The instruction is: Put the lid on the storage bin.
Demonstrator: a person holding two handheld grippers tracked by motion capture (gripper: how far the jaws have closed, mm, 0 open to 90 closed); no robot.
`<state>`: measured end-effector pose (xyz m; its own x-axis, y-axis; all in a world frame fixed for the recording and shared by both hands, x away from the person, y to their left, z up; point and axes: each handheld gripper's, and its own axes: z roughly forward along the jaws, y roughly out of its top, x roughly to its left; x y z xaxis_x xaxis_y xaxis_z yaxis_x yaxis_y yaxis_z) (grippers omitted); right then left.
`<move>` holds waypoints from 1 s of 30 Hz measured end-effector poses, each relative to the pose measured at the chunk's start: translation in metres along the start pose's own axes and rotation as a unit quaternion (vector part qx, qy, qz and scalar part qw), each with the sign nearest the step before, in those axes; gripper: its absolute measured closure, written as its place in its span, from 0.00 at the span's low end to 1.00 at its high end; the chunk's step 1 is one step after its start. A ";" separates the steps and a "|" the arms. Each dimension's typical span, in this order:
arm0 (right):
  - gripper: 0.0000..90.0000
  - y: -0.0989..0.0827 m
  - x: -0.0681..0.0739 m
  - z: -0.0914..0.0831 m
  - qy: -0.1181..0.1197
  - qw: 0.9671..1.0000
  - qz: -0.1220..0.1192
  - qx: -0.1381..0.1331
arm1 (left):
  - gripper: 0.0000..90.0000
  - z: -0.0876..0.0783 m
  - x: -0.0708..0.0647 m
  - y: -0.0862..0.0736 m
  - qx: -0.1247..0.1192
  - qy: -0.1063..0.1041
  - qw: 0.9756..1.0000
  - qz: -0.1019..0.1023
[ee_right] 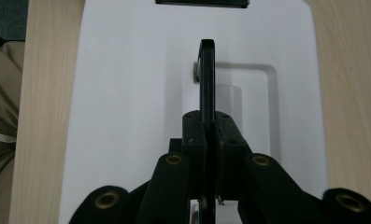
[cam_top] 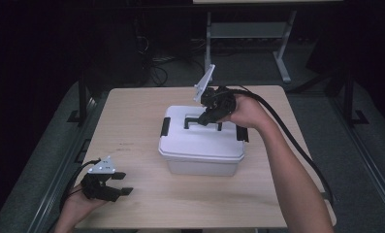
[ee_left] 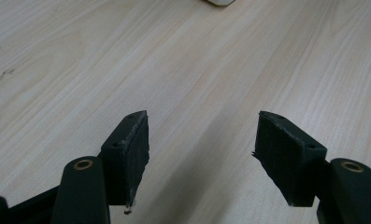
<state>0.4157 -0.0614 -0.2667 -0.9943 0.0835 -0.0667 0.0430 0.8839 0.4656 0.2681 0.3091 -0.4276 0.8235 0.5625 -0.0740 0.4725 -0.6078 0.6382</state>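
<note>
White plastic box sits mid-frame, lid on, side latches apparently shut. Right gripper is clamped on its raised black handle; lifting seems next. Left gripper rests lower left, jaws apart, empty.

Box cut off by top edge in left gripper view, handle's lower end hidden btwn right gripper's pads.
</note>
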 end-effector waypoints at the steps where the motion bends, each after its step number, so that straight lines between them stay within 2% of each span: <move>1: 0.94 0.000 0.000 0.001 0.001 1.000 0.001 0.002 | 0.38 0.000 0.000 0.000 0.001 0.000 1.000 0.001; 30: 0.94 -0.004 -0.006 0.014 0.011 1.000 0.007 0.007 | 0.38 0.000 0.001 -0.002 0.002 0.000 1.000 -0.002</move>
<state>0.4229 -0.0587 -0.2803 -0.9955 0.0855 -0.0413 0.0575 0.8889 0.4544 0.2680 0.3103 -0.4289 0.8218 0.5645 -0.0774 0.4770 -0.6074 0.6353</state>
